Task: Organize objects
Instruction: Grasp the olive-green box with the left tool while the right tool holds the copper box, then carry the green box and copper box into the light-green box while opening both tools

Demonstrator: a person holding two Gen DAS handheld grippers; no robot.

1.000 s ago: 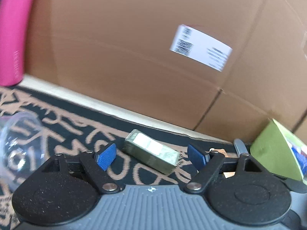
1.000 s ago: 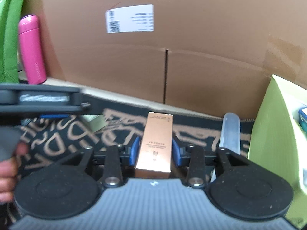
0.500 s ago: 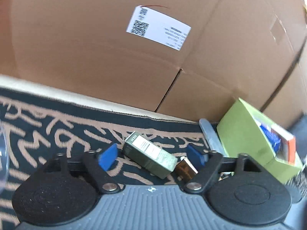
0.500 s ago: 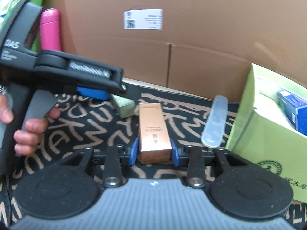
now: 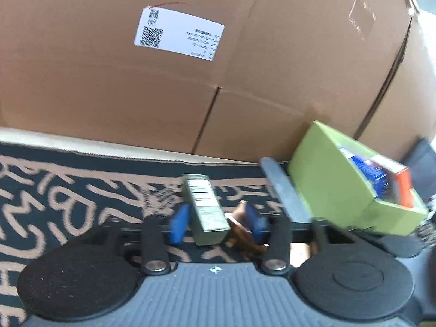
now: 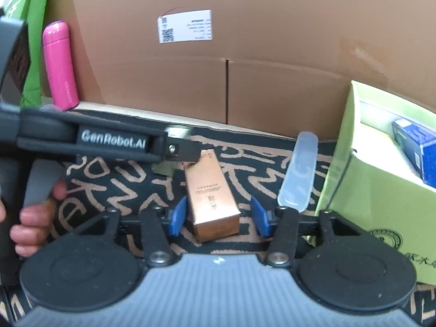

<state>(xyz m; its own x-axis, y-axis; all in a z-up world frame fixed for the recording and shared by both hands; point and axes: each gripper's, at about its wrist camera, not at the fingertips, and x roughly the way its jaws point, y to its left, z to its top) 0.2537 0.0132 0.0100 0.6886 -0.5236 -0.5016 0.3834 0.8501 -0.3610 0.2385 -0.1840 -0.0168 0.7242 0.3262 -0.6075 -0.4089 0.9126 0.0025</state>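
Olive box (image 5: pixel 206 207): lies flat on the patterned mat (image 5: pixel 68 190), long axis running away from the left camera toward the cardboard carton (image 5: pixel 163 87), barcode face up.
Copper box (image 6: pixel 211 194): lies flat on the mat, long axis pointing away from the right camera, far end angled slightly left, printed face up.
Left gripper (image 5: pixel 216 223): jaws parted around the near end of the olive box; the picture is blurred, so contact with the pads is uncertain. The copper box's corner shows by its right pad.
Right gripper (image 6: pixel 218 216): jaws wide, gaps on both sides of the copper box, holding nothing.
Left hand (image 6: pixel 35 218): wrapped around the pistol handle, left gripper reaching level over the mat.
Translucent case (image 6: pixel 298 171): beside the green box (image 6: pixel 368 190).
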